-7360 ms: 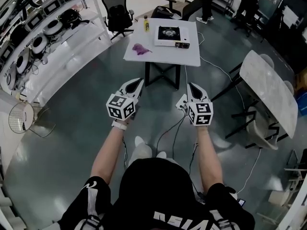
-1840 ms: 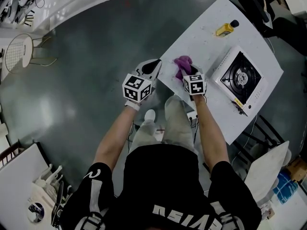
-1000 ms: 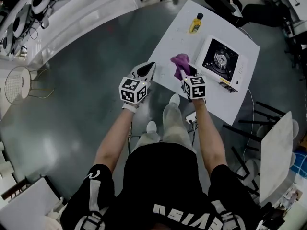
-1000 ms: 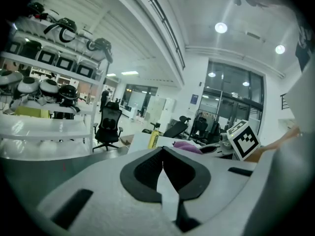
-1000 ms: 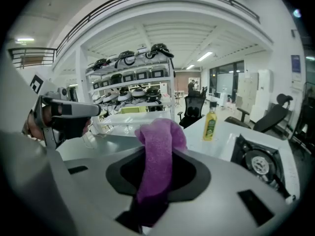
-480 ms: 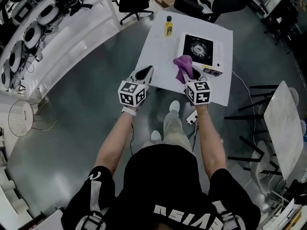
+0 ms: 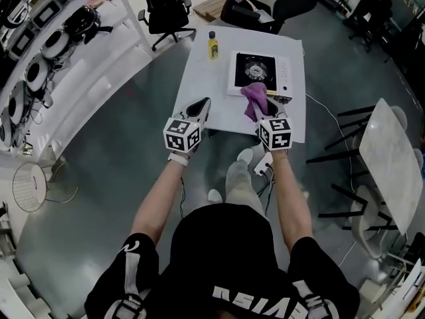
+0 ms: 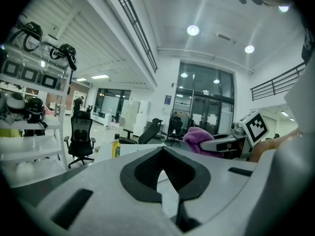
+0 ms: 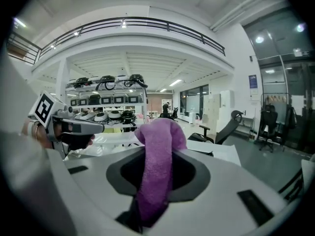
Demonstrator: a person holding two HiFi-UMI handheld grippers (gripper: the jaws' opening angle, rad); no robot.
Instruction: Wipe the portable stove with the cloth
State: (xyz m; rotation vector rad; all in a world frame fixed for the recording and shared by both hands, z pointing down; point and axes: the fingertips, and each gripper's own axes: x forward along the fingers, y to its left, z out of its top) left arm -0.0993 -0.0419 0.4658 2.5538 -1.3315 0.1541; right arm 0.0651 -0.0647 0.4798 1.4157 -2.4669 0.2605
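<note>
Purple cloth (image 9: 157, 166) looks fluffy, white table (image 7: 206, 92) matt, grey floor (image 7: 113, 151) glossy.

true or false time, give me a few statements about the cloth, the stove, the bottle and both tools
The right tool is clamped on the purple cloth. True.
The left tool grips the yellow bottle. False: it holds nothing; the bottle stands on the white table.
The portable stove sits on the floor. False: it is on the table.
In the head view the bottle stands left of the stove. True.
</note>
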